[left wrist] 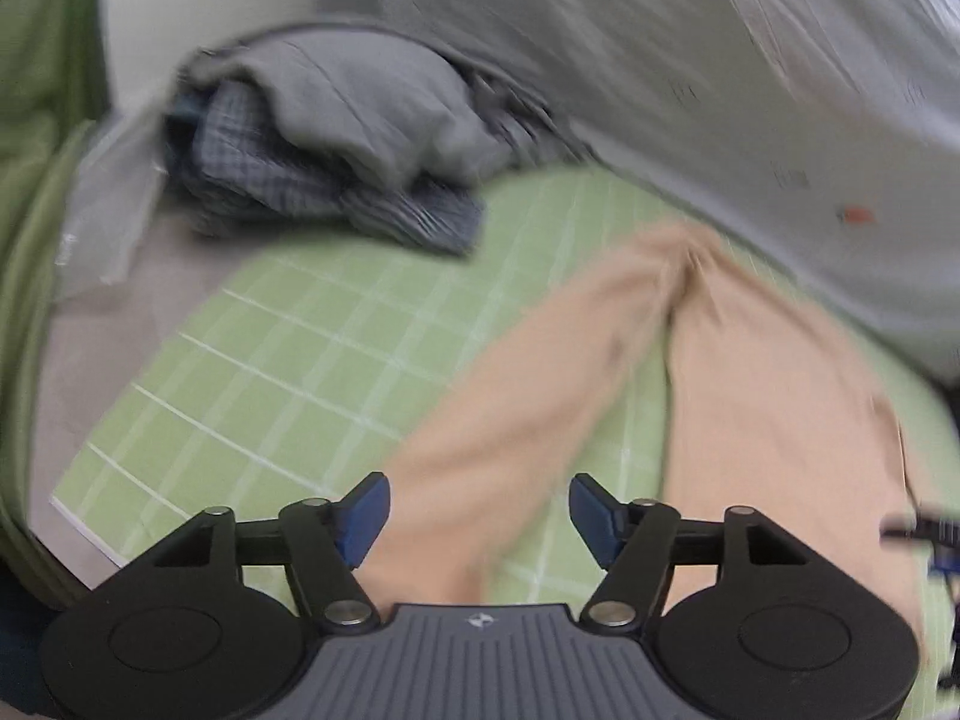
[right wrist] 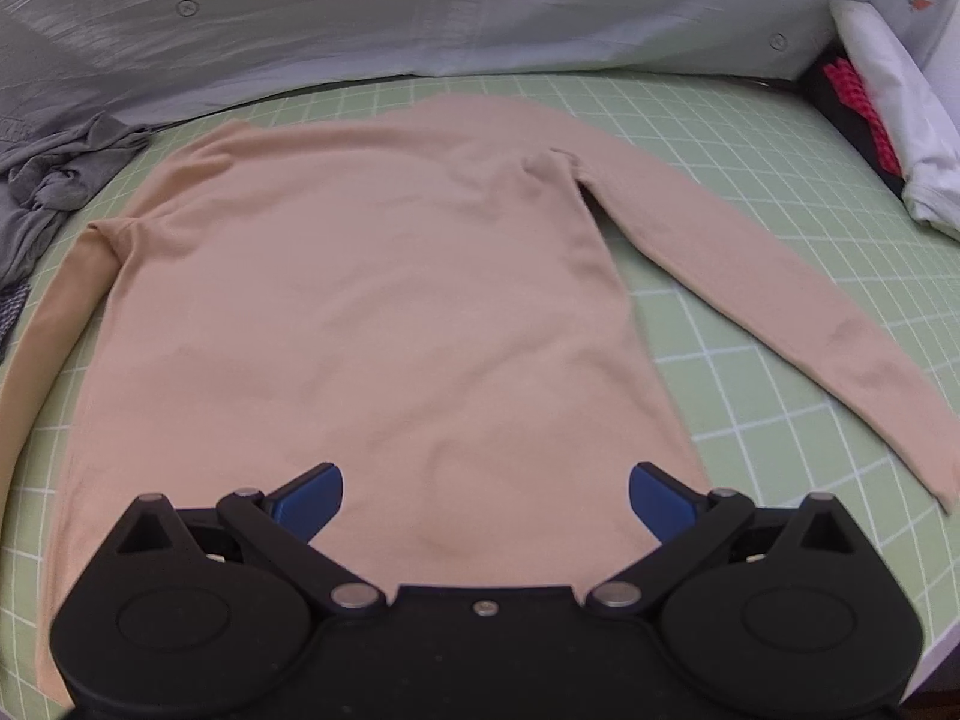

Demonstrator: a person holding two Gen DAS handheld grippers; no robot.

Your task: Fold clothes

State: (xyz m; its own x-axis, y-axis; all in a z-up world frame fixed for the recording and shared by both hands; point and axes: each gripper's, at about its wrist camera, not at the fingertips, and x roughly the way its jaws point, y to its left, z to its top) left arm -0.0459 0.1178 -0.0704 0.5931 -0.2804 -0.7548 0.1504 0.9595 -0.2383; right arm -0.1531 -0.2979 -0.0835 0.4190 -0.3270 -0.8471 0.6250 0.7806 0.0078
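Two wrist cameras, both angled down over the bed

The left wrist view looks past its own fingers onto the peach top's (left wrist: 750, 372) left sleeve and the green checked sheet (left wrist: 288, 348), close and blurred. The right wrist view sits nearer the hem, facing the far quilt (right wrist: 300, 24). Both share the top (right wrist: 372, 300) and sheet (right wrist: 750, 192).

A green gridded mat (right wrist: 750, 192) lies before carrot-print bedding (right wrist: 360, 30).
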